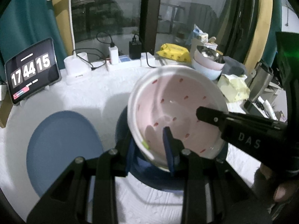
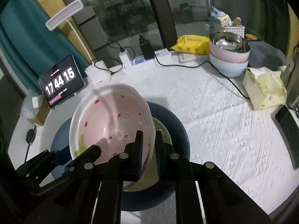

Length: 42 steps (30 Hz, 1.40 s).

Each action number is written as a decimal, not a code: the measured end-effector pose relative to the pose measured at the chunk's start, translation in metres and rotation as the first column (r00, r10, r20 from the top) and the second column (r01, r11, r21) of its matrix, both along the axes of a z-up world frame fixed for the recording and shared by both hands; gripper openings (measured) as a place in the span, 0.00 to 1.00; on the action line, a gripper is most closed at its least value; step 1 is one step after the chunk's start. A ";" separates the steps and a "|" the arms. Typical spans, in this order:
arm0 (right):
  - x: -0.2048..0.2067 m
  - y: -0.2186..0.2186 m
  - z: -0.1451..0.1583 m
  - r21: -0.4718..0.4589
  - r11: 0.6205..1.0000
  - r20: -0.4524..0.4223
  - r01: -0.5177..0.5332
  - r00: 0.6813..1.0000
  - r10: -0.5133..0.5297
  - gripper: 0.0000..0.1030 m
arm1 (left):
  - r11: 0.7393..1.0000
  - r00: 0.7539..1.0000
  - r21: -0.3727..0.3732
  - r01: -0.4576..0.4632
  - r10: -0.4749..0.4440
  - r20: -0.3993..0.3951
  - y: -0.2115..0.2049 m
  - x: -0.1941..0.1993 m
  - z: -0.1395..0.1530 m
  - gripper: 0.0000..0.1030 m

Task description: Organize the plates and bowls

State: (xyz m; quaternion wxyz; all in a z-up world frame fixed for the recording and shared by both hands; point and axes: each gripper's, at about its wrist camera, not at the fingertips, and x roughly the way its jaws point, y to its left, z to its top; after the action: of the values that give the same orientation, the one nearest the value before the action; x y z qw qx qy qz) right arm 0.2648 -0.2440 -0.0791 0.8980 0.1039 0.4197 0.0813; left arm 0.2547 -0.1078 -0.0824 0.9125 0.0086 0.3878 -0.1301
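Item: pink plate (image 1: 177, 112), white-rimmed, red flecks on its face, a green mark near the lower left rim. Glazed ware by the look of it: stiff, smooth, likely slippery on the rim and breakable if dropped or knocked.

Position: held tilted, near edge low, above a dark blue plate (image 2: 179, 130) on the white textured cloth (image 2: 224, 115). A yellow-green dish (image 2: 162, 130) appears to lie on the dark blue plate, though it is mostly hidden. A lighter blue plate (image 1: 61, 149) lies flat just beside, to the left.

Hold: left gripper (image 1: 149, 149) pinches the lower left rim, jaws narrowly parted with the rim between the blue pads. Right gripper (image 2: 149, 149) pinches the opposite rim edge, jaws nearly closed on it.

Handling note: two rim grips on opposite sides suit a broad, moderately heavy plate; a thin edge between pads can slip if one side loosens first. Lower level and gently onto the stack.

Also present: stacked bowls (image 2: 229, 56) at the far right, the top one metal.
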 end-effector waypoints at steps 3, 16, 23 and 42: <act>-0.001 0.000 -0.004 -0.009 1.000 -0.013 -0.004 1.000 0.004 0.13 | 1.000 1.000 0.008 0.000 0.000 -0.009 -0.002 -0.001 -0.005 0.29; 0.000 0.001 -0.019 -0.041 0.999 -0.041 0.000 0.999 -0.001 0.15 | 0.999 0.999 0.040 0.011 -0.009 -0.053 -0.007 0.002 -0.019 0.29; 0.002 0.008 -0.023 -0.081 0.997 -0.051 0.000 0.999 -0.004 0.17 | 1.000 0.998 0.020 0.015 -0.013 -0.063 -0.004 0.003 -0.020 0.29; 0.001 0.020 -0.019 -0.150 0.988 -0.035 -0.023 0.999 0.018 0.28 | 1.000 0.998 -0.005 0.012 -0.012 -0.054 0.005 0.002 -0.014 0.31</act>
State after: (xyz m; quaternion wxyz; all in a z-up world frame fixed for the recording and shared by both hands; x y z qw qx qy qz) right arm 0.2660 -0.2243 -0.0983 0.8952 0.0328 0.4408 0.0569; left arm 0.2570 -0.1025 -0.0965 0.9008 0.0051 0.4121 -0.1366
